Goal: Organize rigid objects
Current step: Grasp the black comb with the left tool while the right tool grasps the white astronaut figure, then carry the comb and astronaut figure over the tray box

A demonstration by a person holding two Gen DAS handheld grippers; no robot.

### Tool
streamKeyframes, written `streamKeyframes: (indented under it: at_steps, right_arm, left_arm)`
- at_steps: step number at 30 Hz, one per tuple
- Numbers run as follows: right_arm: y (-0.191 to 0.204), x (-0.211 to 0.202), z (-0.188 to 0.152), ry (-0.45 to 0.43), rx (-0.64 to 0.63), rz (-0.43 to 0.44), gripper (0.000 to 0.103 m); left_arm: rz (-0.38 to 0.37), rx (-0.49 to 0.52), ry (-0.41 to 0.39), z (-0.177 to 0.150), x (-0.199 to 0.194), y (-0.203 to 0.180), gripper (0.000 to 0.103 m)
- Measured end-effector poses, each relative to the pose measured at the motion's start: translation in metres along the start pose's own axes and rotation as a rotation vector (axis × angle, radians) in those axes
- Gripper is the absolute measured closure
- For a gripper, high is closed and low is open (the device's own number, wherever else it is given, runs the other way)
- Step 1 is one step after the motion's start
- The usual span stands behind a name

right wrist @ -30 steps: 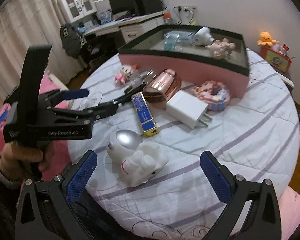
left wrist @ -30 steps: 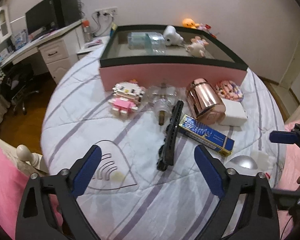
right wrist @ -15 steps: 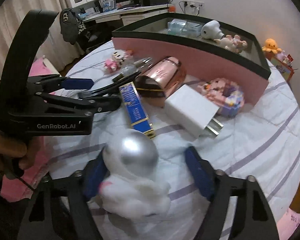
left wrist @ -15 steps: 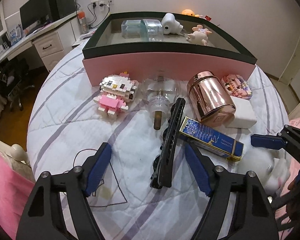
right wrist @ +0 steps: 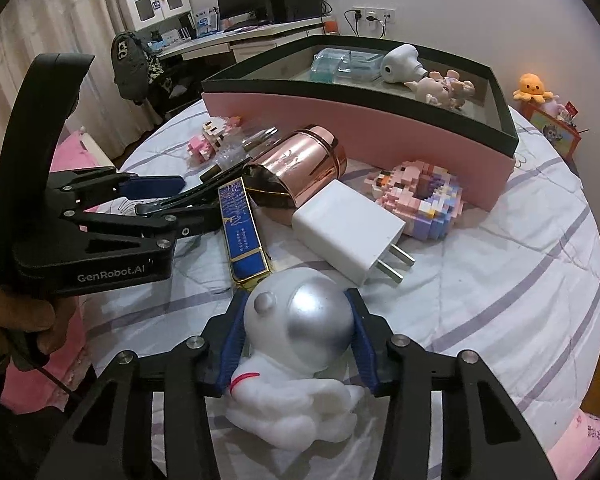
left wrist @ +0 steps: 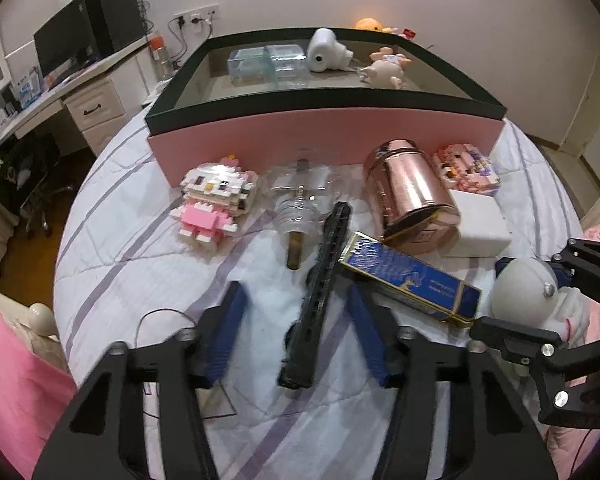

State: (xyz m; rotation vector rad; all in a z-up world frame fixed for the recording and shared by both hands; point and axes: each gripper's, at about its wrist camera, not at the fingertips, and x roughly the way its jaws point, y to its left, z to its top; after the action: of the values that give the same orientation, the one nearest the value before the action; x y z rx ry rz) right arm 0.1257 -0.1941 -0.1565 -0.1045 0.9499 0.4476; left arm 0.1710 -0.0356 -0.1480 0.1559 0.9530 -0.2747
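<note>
My right gripper (right wrist: 298, 332) is shut on the white astronaut figure (right wrist: 296, 344), its blue pads against the silver helmet; the figure also shows in the left wrist view (left wrist: 528, 294). My left gripper (left wrist: 300, 328) is open, its pads on either side of the long black hair clip (left wrist: 320, 296) on the bedspread, not touching it. A pink box with a dark rim (left wrist: 324, 136) stands behind, holding clear cases, a white device and a small pig figure.
On the bed lie a block-built cat (left wrist: 216, 196), a clear glass bottle (left wrist: 300, 208), a rose-gold canister (left wrist: 412, 196), a blue-gold box (left wrist: 412, 280), a white charger (right wrist: 348, 228) and a pink block donut (right wrist: 420, 196). A desk stands at the left.
My right gripper moved in on the astronaut figure and closed on it. My left gripper moved forward and narrowed around the black hair clip.
</note>
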Motion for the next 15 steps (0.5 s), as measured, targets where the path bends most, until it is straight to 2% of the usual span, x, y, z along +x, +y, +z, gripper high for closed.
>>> streamKeyframes:
  at_steps: [3, 7, 8, 9, 10, 15]
  right_arm:
    - [-0.002, -0.001, -0.001, -0.003, 0.004, 0.001, 0.057]
    - [-0.005, -0.003, -0.002, -0.008, 0.020, -0.009, 0.057]
    - [-0.006, -0.003, -0.002, -0.009, 0.024, -0.009, 0.057]
    - [-0.007, -0.003, -0.002, -0.009, 0.028, -0.012, 0.057]
    - [-0.008, -0.003, -0.001, -0.009, 0.031, -0.015, 0.057]
    - [-0.011, -0.005, -0.002, -0.011, 0.055, -0.021, 0.057]
  left_arm:
    - [-0.008, 0.010, 0.001, 0.001, 0.000, -0.004, 0.069]
    - [-0.024, -0.004, -0.002, 0.001, -0.001, -0.001, 0.071]
    - [-0.026, -0.004, -0.003, 0.001, -0.001, -0.002, 0.074]
    - [-0.032, -0.006, -0.006, 0.001, -0.002, -0.002, 0.084]
    - [-0.044, -0.012, -0.007, 0.001, -0.003, -0.001, 0.087]
    - [-0.067, -0.027, -0.014, -0.004, -0.008, 0.001, 0.087]
